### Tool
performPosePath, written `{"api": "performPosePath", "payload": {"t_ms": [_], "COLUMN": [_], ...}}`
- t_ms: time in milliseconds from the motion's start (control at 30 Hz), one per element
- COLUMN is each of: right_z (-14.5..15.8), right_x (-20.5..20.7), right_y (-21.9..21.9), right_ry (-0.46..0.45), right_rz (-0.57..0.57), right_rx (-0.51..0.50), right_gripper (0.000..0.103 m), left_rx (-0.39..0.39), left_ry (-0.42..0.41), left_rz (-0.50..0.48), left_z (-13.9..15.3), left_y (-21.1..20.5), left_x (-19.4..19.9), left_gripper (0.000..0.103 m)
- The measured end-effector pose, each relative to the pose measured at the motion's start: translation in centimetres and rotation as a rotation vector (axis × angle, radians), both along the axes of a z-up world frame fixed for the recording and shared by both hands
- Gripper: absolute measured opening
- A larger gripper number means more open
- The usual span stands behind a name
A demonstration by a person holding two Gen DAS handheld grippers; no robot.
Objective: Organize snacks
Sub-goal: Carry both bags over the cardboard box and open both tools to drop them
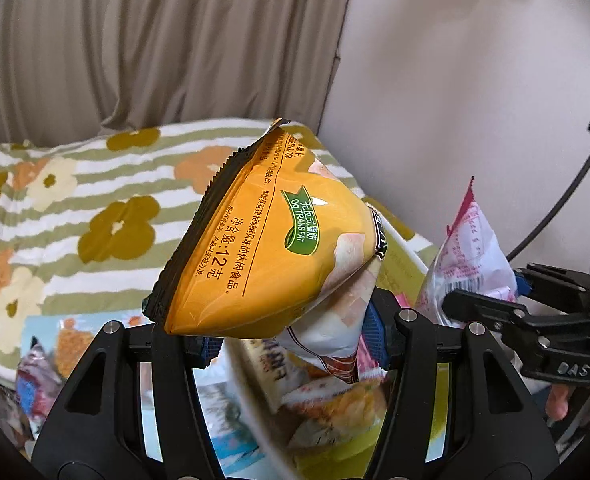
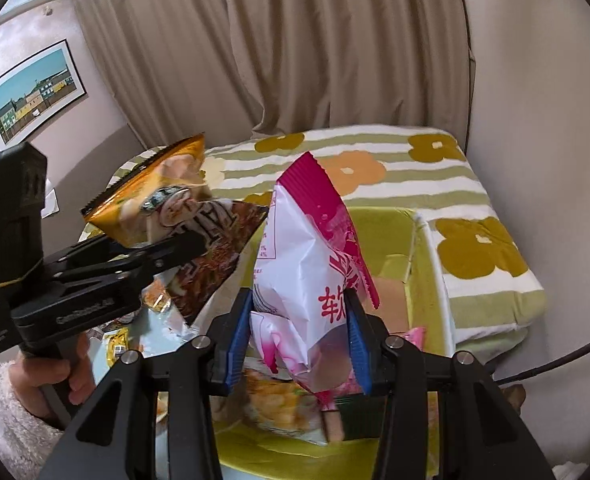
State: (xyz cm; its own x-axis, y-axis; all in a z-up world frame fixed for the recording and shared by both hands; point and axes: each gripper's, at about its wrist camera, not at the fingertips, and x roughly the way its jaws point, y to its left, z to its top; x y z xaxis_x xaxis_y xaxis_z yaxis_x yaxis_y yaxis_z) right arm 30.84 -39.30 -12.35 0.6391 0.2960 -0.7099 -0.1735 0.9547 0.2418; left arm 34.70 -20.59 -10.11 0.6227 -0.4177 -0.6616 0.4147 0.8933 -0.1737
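Observation:
My left gripper is shut on an orange snack packet and holds it up in the air; the packet also shows in the right wrist view. My right gripper is shut on a pink and white snack packet, held above a yellow-green box; this packet shows in the left wrist view too. The box holds a few snack packets under the right gripper.
A floral striped blanket covers the surface around the box. More loose snack packets lie at the left on a pale blue sheet. A curtain and wall stand behind. A cable runs at the right.

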Motion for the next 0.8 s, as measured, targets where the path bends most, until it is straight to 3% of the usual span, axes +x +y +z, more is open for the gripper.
{"api": "performPosePath", "payload": {"t_ms": [367,400,467,500,533,800], "right_z": [-3.4,-3.7,-4.1,-4.3,-4.5,-5.4], "right_x": [2.9,3.2,3.7,4.0,4.3,4.9], "right_y": [-2.1,-2.2,-2.4,-2.5,-2.6,-3.1], "right_ry": [0.088,0.096,0.108,0.113,0.117,0.148], "right_rz": [-0.05,-0.055,-0.06,-0.063,-0.068,-0.094], "right_rx": [0.036,0.043,0.043,0.042,0.044,0.056], "right_gripper": [0.04,0.04,0.04,0.04,0.04,0.04], "left_rx": [0.069,0.075,0.092,0.11,0.134,0.123], "left_ry": [0.207,0.215,0.241,0.249,0.248,0.234], "left_rz": [-0.034,-0.039,-0.058,-0.058,-0.048,-0.065], "left_z": [-6.2,-6.5,-7.4,-7.8,-8.2,-7.7], "left_y": [-3.9,-4.1,-4.6,-4.8,-4.9,-3.8], "left_x": [5.9,6.2,7.2,7.7,7.9,6.0], "left_gripper": [0.053,0.055,0.071,0.092,0.102,0.102]}}
